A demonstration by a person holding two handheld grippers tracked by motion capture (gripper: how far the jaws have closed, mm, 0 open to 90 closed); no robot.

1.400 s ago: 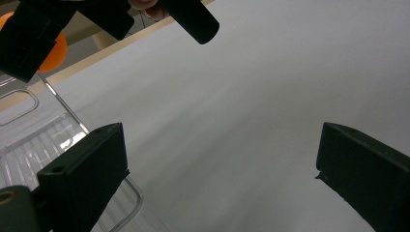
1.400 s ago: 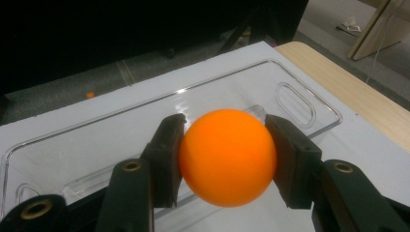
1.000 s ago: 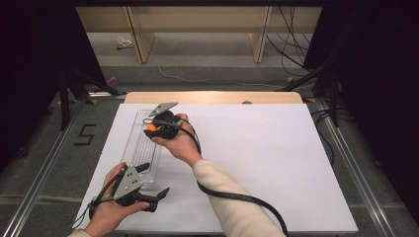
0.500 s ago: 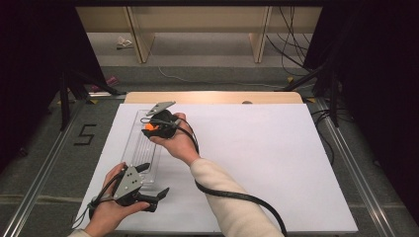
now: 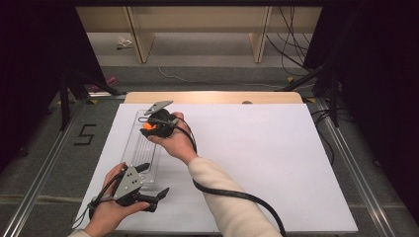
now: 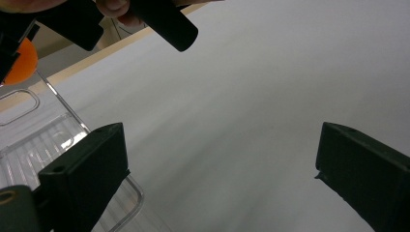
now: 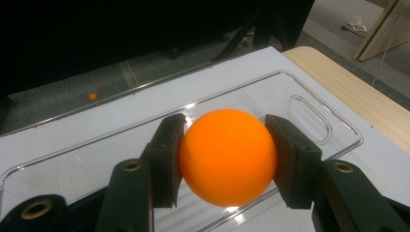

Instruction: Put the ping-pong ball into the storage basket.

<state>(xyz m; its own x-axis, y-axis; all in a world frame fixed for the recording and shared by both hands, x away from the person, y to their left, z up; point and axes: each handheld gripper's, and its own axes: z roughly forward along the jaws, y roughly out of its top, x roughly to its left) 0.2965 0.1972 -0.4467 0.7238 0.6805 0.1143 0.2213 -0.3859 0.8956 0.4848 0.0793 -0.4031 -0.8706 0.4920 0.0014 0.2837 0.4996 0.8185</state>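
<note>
An orange ball sits squeezed between the two black pads of my right gripper, held just above a clear plastic tray. From above, the ball and right gripper hover over the far part of the tray, which lies along the left side of the white sheet. My left gripper rests low by the tray's near end, jaws wide apart with nothing between them. In the left gripper view its jaws frame bare white sheet, the tray's corner beside the left jaw.
A white sheet covers the table, with a wooden strip along its far edge. A small orange speck lies on the dark floor beyond the table. Metal rails and stands flank both sides; the sheet's right half is open.
</note>
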